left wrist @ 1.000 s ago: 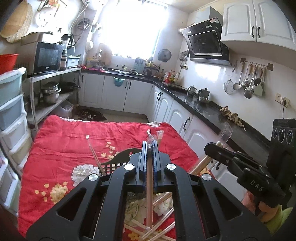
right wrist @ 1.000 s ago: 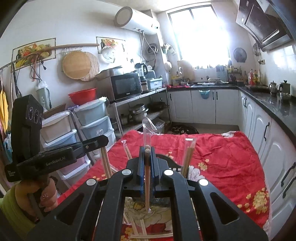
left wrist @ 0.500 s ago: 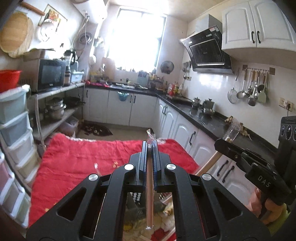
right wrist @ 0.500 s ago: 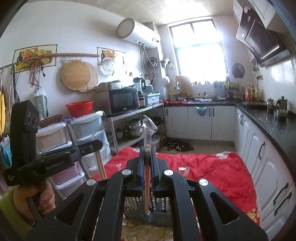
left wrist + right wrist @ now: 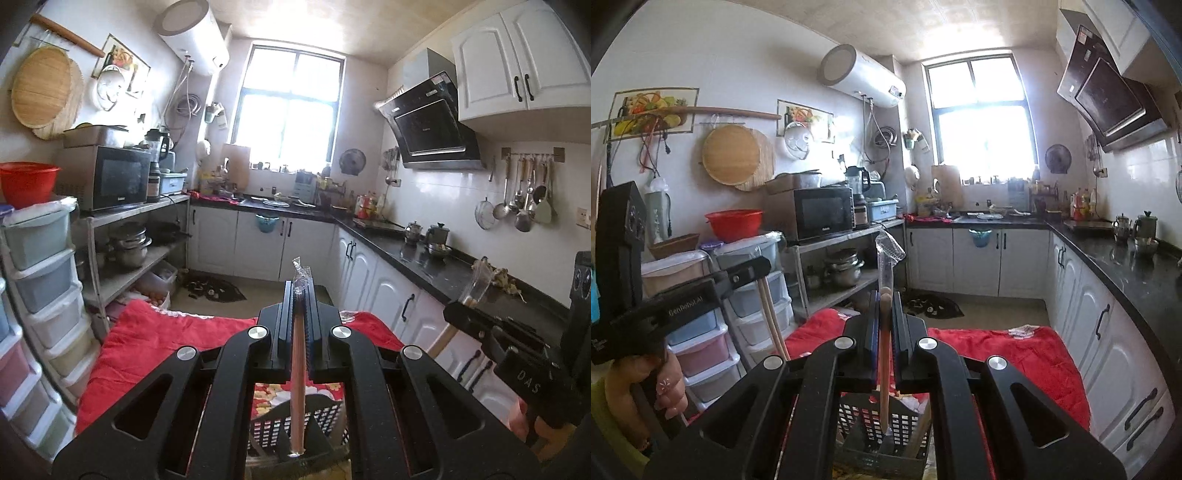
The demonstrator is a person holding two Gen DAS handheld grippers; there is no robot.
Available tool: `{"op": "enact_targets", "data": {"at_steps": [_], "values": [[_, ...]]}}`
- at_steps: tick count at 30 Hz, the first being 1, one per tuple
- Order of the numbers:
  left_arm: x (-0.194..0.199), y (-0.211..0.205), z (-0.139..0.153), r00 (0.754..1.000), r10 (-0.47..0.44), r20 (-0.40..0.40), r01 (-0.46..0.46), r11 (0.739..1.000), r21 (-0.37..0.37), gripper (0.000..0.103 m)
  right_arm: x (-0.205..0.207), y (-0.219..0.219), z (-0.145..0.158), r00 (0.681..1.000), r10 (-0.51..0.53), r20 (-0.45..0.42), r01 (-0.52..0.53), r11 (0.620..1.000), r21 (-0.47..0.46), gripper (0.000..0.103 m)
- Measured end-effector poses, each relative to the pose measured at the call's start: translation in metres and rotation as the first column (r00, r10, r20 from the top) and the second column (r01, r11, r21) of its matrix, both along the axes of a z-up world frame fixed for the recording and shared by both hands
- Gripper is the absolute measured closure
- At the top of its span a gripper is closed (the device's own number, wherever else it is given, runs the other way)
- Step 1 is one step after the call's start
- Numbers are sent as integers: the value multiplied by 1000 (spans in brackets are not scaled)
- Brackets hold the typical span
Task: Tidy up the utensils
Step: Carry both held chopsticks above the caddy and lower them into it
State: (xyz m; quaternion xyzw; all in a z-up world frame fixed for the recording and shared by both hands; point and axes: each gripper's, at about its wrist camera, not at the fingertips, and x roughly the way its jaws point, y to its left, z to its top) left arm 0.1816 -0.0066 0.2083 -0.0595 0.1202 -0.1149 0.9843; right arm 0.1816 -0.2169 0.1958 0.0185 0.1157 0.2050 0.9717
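Fingers (image 5: 286, 325) of both grippers clamping wrapped chopsticks (image 5: 297, 369) over black basket (image 5: 882, 428), labels "DAS", "GenRobot.AI"

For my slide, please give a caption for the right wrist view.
Right gripper holds wrapped chopsticks upright above a black basket.

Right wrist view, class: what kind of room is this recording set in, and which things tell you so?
A home kitchen, most likely. A microwave sits on a metal shelf, a range hood hangs over the black countertop, and white base cabinets run beneath the window.
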Motion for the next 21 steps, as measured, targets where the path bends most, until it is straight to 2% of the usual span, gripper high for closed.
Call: {"op": "enact_targets", "data": {"at_steps": [5,21], "values": [[7,-4,-11,1000,3,-5,-3,1000,-22,101,6,-2,-12,1000,-15,-18,15,1000,-4,97],[29,-26,-52,1000,6,-18,-5,1000,8,101,23,-7,-49,997,-58,-60,56,998,-32,97]]}}
